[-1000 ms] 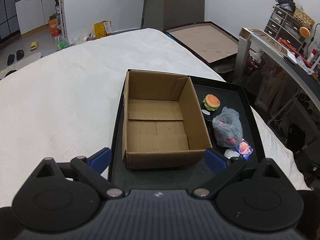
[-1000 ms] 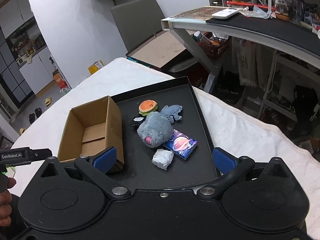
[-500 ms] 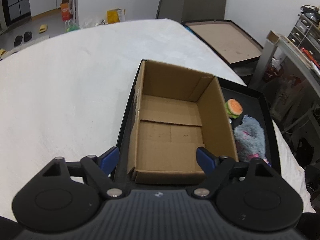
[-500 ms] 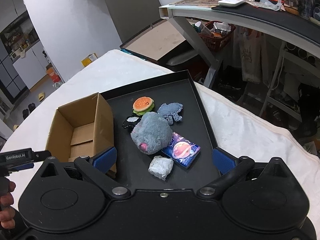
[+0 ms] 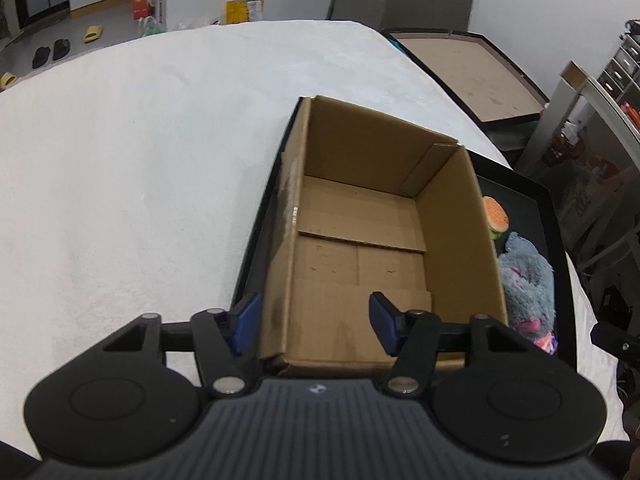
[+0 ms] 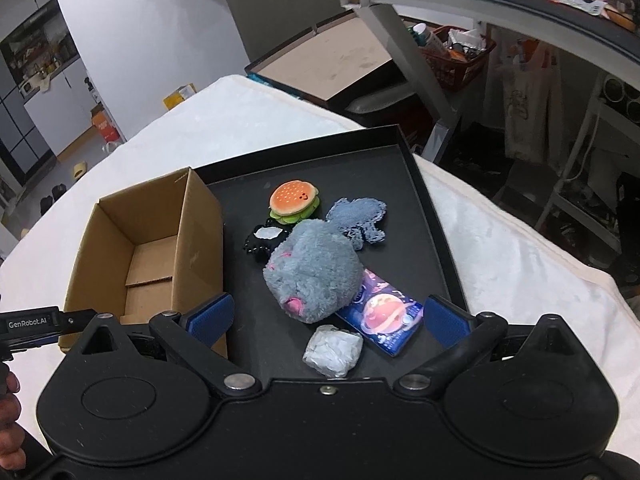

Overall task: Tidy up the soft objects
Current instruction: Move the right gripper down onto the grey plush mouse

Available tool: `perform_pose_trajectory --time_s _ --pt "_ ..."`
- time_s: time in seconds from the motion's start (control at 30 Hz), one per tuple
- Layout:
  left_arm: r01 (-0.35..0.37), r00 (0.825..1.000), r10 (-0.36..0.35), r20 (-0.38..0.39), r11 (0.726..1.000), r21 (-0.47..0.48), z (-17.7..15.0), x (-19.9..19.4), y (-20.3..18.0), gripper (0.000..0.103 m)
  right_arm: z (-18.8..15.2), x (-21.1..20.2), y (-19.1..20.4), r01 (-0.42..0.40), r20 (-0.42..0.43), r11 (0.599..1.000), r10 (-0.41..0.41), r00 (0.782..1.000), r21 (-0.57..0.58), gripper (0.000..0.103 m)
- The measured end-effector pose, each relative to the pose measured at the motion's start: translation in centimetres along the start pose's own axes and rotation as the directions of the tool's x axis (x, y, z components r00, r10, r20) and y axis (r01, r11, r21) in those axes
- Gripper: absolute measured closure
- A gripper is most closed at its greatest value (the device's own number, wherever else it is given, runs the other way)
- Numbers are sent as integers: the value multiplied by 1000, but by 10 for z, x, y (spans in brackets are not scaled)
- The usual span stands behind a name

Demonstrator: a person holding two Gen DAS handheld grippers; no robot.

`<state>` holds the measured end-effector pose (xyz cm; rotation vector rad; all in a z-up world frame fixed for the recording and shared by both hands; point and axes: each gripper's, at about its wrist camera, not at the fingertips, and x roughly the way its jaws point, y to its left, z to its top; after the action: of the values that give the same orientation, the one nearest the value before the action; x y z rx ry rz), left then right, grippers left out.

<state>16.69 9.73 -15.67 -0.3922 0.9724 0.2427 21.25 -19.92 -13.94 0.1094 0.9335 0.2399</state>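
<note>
Left gripper (image 5: pixel 314 322): jaws wide, straddling the near-left corner of the cardboard box (image 5: pixel 372 240). Right gripper (image 6: pixel 326 316): jaws wide, nothing held. Ahead between its fingers lie a crumpled grey wad (image 6: pixel 333 350), a planet-print packet (image 6: pixel 386 316) and the grey plush (image 6: pixel 314 274), long axis running away and rightward. Beyond: burger toy (image 6: pixel 294 202), blue cloth (image 6: pixel 360 218). All sit in a black tray (image 6: pixel 436 224) on a white cover (image 5: pixel 132 168).

Even indoor light — soft, fisheye-bent edges
</note>
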Motion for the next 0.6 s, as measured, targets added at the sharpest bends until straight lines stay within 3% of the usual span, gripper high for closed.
perform_pose_trajectory --time_s 0.27,0.6 --pt "-14 1000 14 -9 999 -32 4 8 9 66 4 29 17 -3 -45 999 2 999 -34 3" --pt "-25 1000 24 -15 999 -48 5 18 13 83 10 69 29 57 -82 995 -64 995 -81 9"
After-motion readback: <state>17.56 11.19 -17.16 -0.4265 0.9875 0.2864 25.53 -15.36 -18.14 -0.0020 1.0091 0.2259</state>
